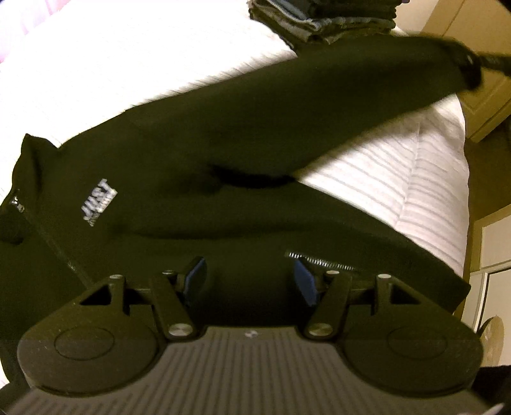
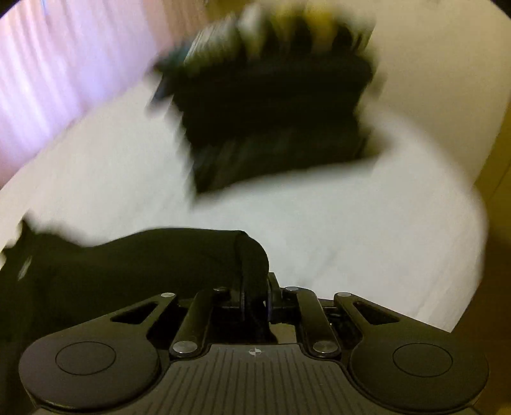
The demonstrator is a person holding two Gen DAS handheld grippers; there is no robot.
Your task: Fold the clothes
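A black zip-up jacket (image 1: 134,198) with a white chest logo (image 1: 99,204) lies spread on a white bed (image 1: 95,64). My left gripper (image 1: 250,274) is open just above the jacket's body near a pocket zipper (image 1: 319,260), holding nothing. One sleeve (image 1: 319,105) stretches up to the far right, where my right gripper (image 1: 472,67) grips its cuff. In the blurred right wrist view, my right gripper (image 2: 255,300) is shut on the black sleeve cuff (image 2: 249,255), lifted above the bed (image 2: 351,223).
A stack of folded dark clothes (image 1: 322,22) sits at the far end of the bed; it also shows in the right wrist view (image 2: 274,111). Pale cabinets (image 1: 488,249) stand to the right of the bed. A pink curtain (image 2: 57,73) hangs at the left.
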